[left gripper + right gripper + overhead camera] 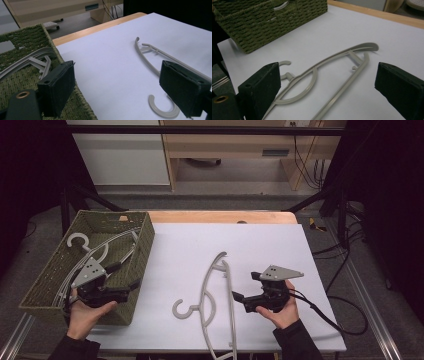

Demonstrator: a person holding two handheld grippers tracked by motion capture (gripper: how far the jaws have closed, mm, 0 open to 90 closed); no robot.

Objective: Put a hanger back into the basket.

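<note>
Left gripper (134,286): I have it low at the near right wall of the basket (145,237), jaws spread wide with nothing between them; in the left gripper view one pad (58,87) sits over the woven rim, the other over the white sheet
Right gripper (235,296): I hold it just right of the hanger on the table, jaws wide apart and empty, pointing left toward it
Hanger on table (206,290): grey plastic, lying flat on the white sheet (250,250) between my two grippers, hook toward the basket side, one end running off the near edge; untouched by either gripper
Right gripper view: the hanger (332,72) lies on the sheet between and beyond my two pads, its curved shoulder and straight bar both visible
Basket: green woven, at the table's left side, holding more grey hangers (95,252), one hook up near its far left corner
Table (220,216): wooden edge shows beyond the sheet
</note>
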